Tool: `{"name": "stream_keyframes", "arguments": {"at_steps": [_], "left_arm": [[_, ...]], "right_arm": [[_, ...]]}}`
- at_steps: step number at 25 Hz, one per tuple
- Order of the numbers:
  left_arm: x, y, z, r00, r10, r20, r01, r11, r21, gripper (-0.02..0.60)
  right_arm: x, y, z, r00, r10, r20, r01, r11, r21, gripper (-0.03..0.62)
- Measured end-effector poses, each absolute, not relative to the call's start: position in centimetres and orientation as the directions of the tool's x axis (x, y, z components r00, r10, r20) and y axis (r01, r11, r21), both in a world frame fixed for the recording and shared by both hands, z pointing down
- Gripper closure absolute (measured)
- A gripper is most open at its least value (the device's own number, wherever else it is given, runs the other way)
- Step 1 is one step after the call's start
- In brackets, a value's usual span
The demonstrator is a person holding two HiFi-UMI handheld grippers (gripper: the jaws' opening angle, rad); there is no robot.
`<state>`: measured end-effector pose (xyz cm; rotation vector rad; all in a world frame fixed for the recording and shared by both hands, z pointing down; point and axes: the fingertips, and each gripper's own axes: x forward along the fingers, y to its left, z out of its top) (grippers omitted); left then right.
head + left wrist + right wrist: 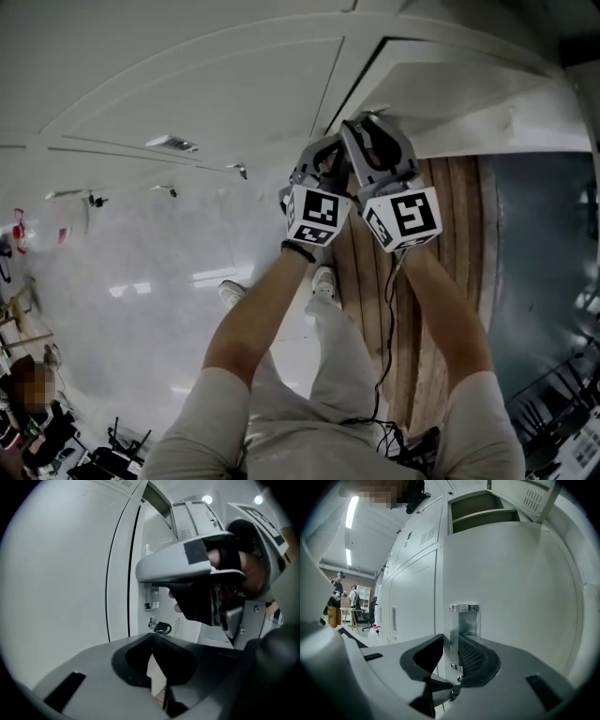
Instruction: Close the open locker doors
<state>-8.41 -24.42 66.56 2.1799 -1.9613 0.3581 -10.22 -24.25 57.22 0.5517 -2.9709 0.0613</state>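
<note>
left claw [152,644] pinched tight, nothing in it. i see right claw [451,644] at a middling gap, the handle [464,613] of the door [520,588] standing between its jaws, pads not clamped on it. an open compartment [483,508] sits at 12 o'clock above that door.

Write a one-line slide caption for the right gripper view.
Right gripper, fingers apart, lines up on the metal handle of a white locker door.

We seem to stand in a workplace locker hall: rows of grey metal lockers [415,597], ceiling strip lights [351,510], and people [335,604] standing far off.
</note>
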Motion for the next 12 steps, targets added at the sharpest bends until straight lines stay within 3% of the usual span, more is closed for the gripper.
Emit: {"name": "stream_keyframes", "arguments": {"at_steps": [12], "left_arm": [[-10.1,-26.4,67.2,0.059,-0.938,0.340,-0.991,-0.095,-0.091,0.578]], "right_arm": [[-11.6,-25.7,57.2,-0.928,-0.349,0.126,-0.357,0.933,-0.040,0.494]]}}
